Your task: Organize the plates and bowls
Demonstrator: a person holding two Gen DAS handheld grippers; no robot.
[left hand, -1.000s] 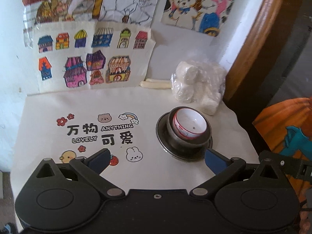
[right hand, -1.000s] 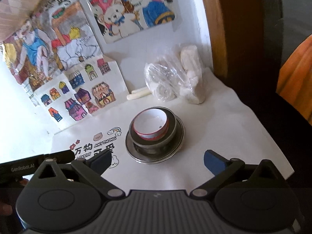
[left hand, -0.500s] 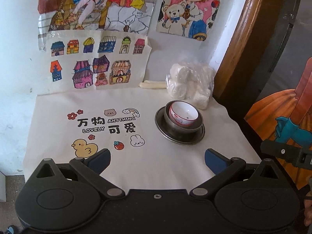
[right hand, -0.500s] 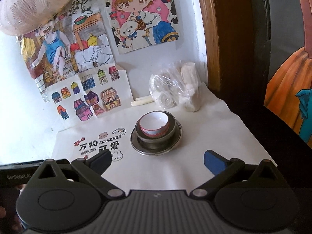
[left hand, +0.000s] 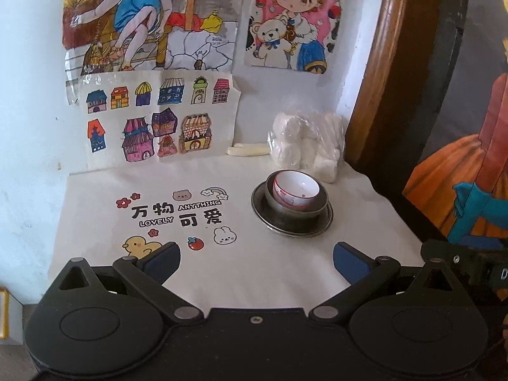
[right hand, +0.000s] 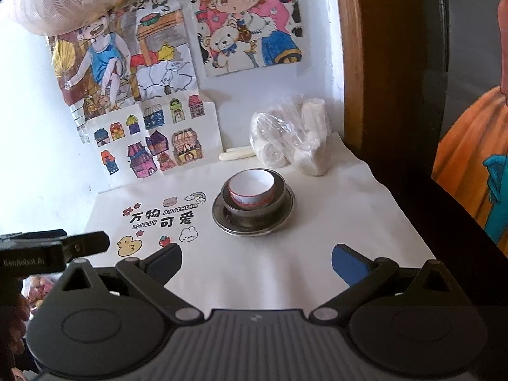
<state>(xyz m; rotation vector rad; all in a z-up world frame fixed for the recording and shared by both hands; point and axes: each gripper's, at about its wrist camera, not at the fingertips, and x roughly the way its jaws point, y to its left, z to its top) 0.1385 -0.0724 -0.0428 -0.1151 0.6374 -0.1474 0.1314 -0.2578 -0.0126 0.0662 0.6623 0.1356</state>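
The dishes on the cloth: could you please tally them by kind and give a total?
White bowl with red rim: 1
Dark metal bowl: 1
Metal plate: 1
Total: 3, nested in one stack.

A: Where is there room on the bench (left hand: 285, 273)?

B: The near strip and the whole left side, over the printed cloth (left hand: 177, 212), lie bare.

A: And what blocks the way?

B: The stacked dishes (left hand: 292, 204) stand right of centre. Just beyond them sits a plastic bag (left hand: 306, 146), close against the far wall (left hand: 260, 101). The wooden frame (left hand: 374, 89) closes the far right.
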